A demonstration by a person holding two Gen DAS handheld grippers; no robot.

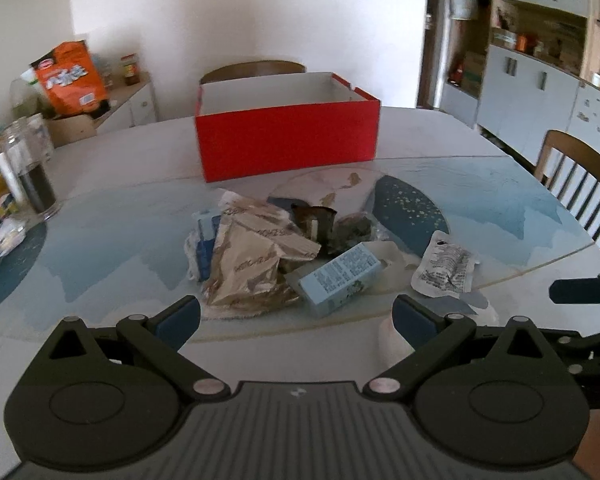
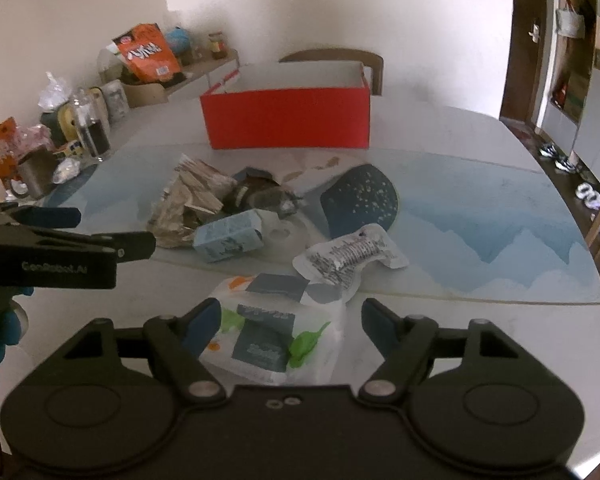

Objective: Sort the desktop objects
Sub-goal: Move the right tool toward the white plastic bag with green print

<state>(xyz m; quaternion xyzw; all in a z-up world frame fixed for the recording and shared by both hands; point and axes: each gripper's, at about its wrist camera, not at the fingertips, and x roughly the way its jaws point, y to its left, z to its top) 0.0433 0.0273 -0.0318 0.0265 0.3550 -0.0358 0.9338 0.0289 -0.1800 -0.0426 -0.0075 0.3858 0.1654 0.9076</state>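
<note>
Two hand-held grippers hover at the near edge of the surface (image 1: 460, 184), both empty: the left hand-held gripper (image 1: 296, 318) has its jaws spread wide facing the pile, and the right hand-held gripper (image 2: 291, 326) is equally wide over one white packet (image 2: 276, 332) with green print, likely lined up to take it first since it lies nearest. One red box (image 1: 288, 142) stands open at the far side, probably the bin for sorting. Between lie one blue carton (image 1: 340, 278), one white sachet (image 1: 446, 268) to its right, crumpled foil wrappers (image 1: 256, 256) to its left and dark scraps behind, too tangled to count.
</note>
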